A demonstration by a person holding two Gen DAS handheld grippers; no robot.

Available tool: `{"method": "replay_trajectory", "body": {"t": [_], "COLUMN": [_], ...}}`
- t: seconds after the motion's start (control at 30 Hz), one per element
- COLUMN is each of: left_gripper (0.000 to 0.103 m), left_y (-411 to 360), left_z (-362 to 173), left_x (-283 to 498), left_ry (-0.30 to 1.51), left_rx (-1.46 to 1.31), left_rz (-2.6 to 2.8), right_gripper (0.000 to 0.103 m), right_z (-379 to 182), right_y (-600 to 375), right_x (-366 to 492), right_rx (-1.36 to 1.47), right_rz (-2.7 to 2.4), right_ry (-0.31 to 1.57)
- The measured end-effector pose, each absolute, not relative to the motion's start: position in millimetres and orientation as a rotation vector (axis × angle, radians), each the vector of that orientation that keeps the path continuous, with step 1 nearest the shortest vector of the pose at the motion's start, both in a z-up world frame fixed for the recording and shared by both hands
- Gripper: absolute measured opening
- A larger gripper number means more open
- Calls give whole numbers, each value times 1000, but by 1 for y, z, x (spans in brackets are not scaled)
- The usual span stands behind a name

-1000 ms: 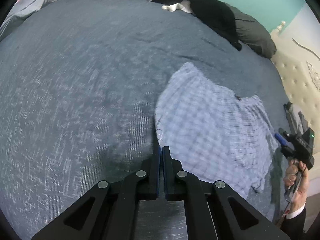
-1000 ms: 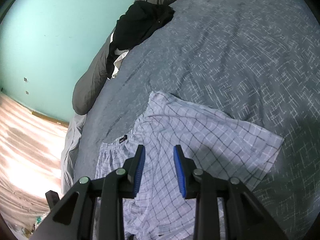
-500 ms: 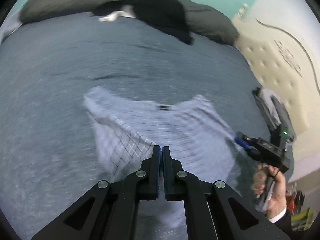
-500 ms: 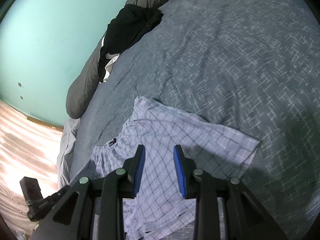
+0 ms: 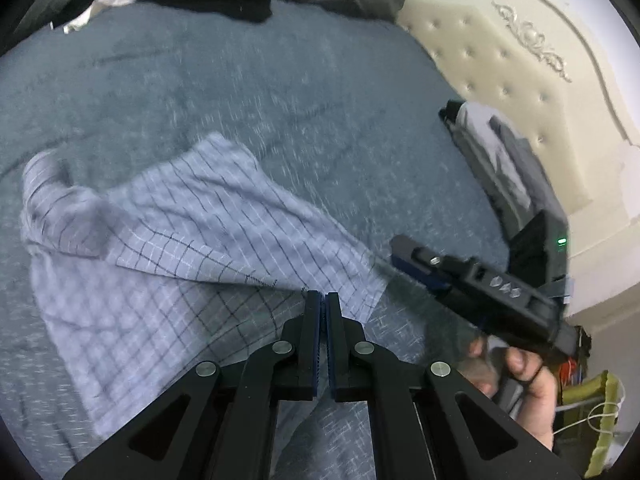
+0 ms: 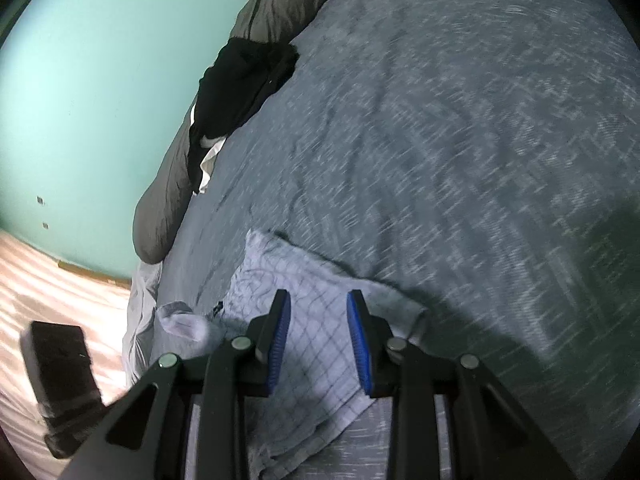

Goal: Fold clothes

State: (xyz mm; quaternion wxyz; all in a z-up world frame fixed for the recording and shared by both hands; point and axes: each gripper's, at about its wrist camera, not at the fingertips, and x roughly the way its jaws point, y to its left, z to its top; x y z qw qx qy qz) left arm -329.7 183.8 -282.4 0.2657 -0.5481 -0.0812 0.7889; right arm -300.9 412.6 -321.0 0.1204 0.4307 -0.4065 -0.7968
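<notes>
The checked shorts (image 5: 168, 264) lie on the bed (image 5: 280, 92), one flap doubled over, long axis running from 10 to 4 o'clock. The left hand-held gripper (image 5: 322, 298) is pinched on the fold's edge at 12 o'clock; the right hand-held gripper (image 6: 318, 308), nearer the 4 o'clock end, gapes wide above the cloth.

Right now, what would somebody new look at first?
Probably the pale checked cotton shorts lying half folded on the blue-grey bedspread, with the left gripper pinching their edge. The right gripper hovers open above them. A heap of black clothes sits by the grey pillows.
</notes>
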Motion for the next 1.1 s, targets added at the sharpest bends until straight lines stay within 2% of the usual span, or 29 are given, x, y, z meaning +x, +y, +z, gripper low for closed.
{"method": "replay_trajectory", "body": {"t": [0.13,0.27,0.33,0.4,0.43,0.57,0.7,0.9,1.1], "left_gripper": [3,4,15,42,45,45,45,45,45], "left_y": [189,177,166,152,146,124,102,72,47], "left_z": [-300,-296,-287,-279,-276,-268,-272,-293,-300], "left_x": [-331,-329,-328,-327,-327,-326,-324,-318,-313], "left_ry": [-222,-272,-295,-321,-332,-356,-318,-308,-297], "left_rx": [-1519,-1515,-1499,-1487,-1483,-1467,-1487,-1567,-1587], "left_rz": [2110,2123,2149,2178,2192,2232,2286,2325,2359], "right_gripper": [29,29,29,29,29,29,40,40,40], "right_z": [-323,-323,-322,-323,-324,-324,-327,-331,-338], "right_y": [418,415,407,398,393,375,362,346,340], "right_x": [-300,-300,-301,-302,-302,-304,-303,-305,-303], "right_rx": [1262,1256,1262,1279,1287,1299,1345,1424,1466], "right_rz": [-2316,-2289,-2273,-2248,-2233,-2190,-2202,-2171,-2132], "right_ry": [-1201,-1193,-1160,-1128,-1112,-1060,-982,-894,-904]}}
